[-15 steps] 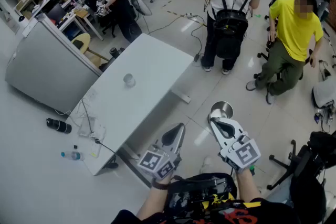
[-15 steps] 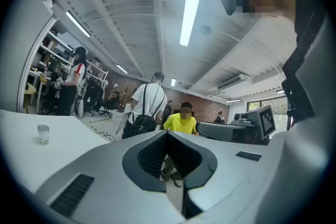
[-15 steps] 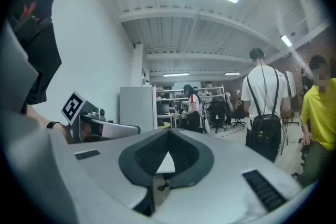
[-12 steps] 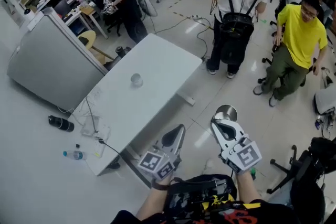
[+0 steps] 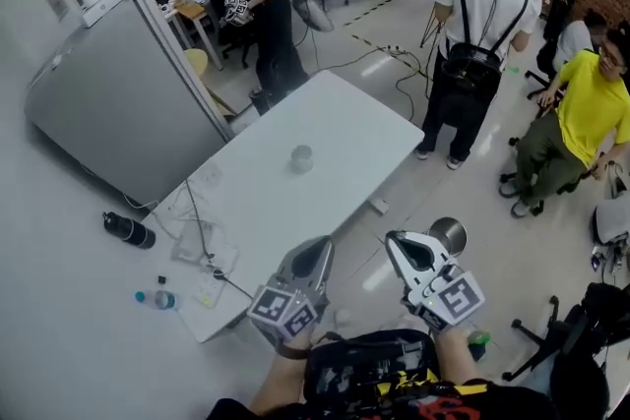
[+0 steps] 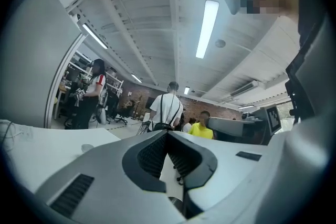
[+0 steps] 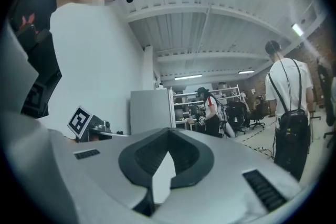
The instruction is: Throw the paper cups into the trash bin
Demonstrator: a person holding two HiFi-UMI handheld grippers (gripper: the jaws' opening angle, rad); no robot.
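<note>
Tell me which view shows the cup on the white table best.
The head view: the cup stands alone near the middle of the white table, seen whole. The left gripper view gives only a faint blob that may be it; the right gripper view shows none of it.

The head view looks steeply down from above onto the table (image 5: 325, 143) and floor, with the left gripper (image 5: 317, 251) and right gripper (image 5: 398, 241) close at its bottom edge. Each gripper view sits right behind its own jaws and faces level across the room, ceiling filling the top. All three share the person in white (image 5: 482, 5); the cabinet (image 5: 118, 103) shows in the head and right gripper views
</note>
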